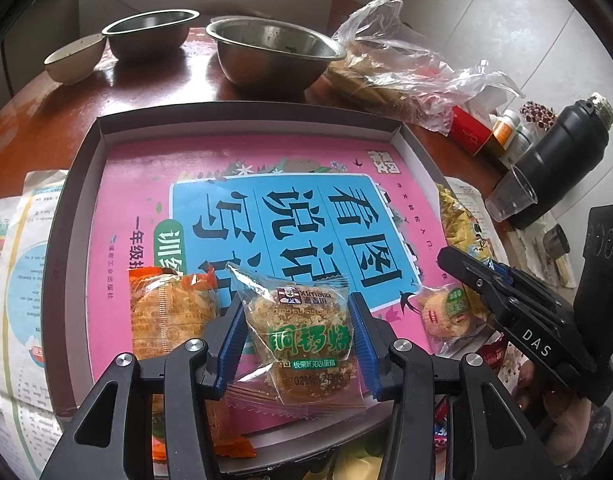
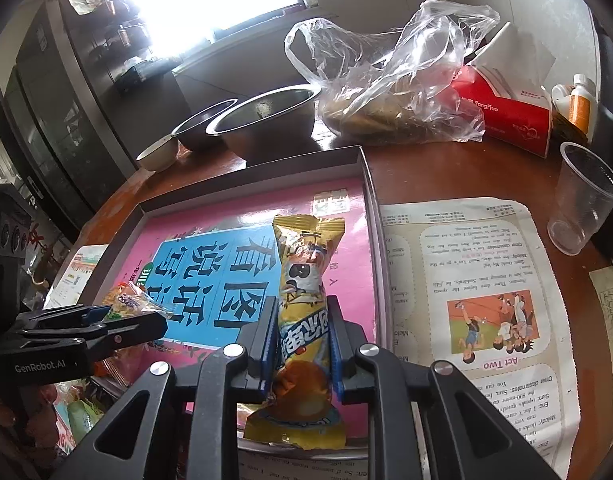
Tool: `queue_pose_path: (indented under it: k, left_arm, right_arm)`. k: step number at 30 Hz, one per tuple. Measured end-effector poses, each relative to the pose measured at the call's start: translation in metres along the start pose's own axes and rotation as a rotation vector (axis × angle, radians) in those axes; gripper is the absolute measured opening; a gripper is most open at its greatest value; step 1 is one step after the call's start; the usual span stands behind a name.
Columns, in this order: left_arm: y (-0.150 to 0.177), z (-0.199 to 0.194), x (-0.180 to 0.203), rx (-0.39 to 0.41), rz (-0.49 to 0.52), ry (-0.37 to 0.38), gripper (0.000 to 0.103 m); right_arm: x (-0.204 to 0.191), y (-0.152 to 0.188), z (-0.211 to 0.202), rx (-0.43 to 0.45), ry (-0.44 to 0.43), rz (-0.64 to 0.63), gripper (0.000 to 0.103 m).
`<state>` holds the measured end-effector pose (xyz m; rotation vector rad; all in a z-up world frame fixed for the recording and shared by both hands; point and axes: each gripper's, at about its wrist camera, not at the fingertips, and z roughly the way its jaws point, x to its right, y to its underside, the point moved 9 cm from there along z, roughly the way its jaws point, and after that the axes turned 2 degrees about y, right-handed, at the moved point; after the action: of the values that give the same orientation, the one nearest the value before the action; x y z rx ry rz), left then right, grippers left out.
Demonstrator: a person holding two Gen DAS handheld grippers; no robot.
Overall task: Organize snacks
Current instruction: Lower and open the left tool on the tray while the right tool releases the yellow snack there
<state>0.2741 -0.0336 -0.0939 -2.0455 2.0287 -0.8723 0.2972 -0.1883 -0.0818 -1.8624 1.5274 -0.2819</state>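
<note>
A: Left gripper [image 1: 298,340] — status?

B: Clamped on a clear-wrapped chestnut cake [image 1: 306,344], pads pressed to both sides of the wrapper. The cake is held low over the near end of the shallow box [image 1: 78,216], just beside an orange-wrapped cake [image 1: 170,312] already laid inside. Probably kept low so it can be set down next to that one w/o sliding.

A: Right gripper [image 2: 300,344]?

B: Closed on a long yellow snack pack [image 2: 306,300], gripped near its lower third, the rest pointed out over the pink book cover [image 2: 210,264] lining the box. Lengthwise hold likely chosen so it's laid parallel to the box's right wall.

A: Anything left outside?

B: A round cake pack [image 1: 446,312] is seen beyond the right rim; more wrappers below, too blurred to name. Task judged approx. midway.
</note>
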Motion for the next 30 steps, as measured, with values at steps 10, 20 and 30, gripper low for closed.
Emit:
queue_pose_path:
  k: [10,20,30]
  left_arm:
    - [0.002,0.001,0.003,-0.003,0.008,-0.002,0.051]
    - [0.002,0.002,0.002,-0.005,0.006,0.0,0.051]
    - [0.003,0.001,0.001,-0.003,0.006,-0.002,0.051]
  right_arm:
    - [0.005,0.0,-0.004,0.003,0.019,0.009,0.024]
    - [0.005,-0.001,-0.011,0.014,0.034,0.001,0.029]
    - [0.005,-0.003,-0.017,0.027,0.051,-0.008,0.032]
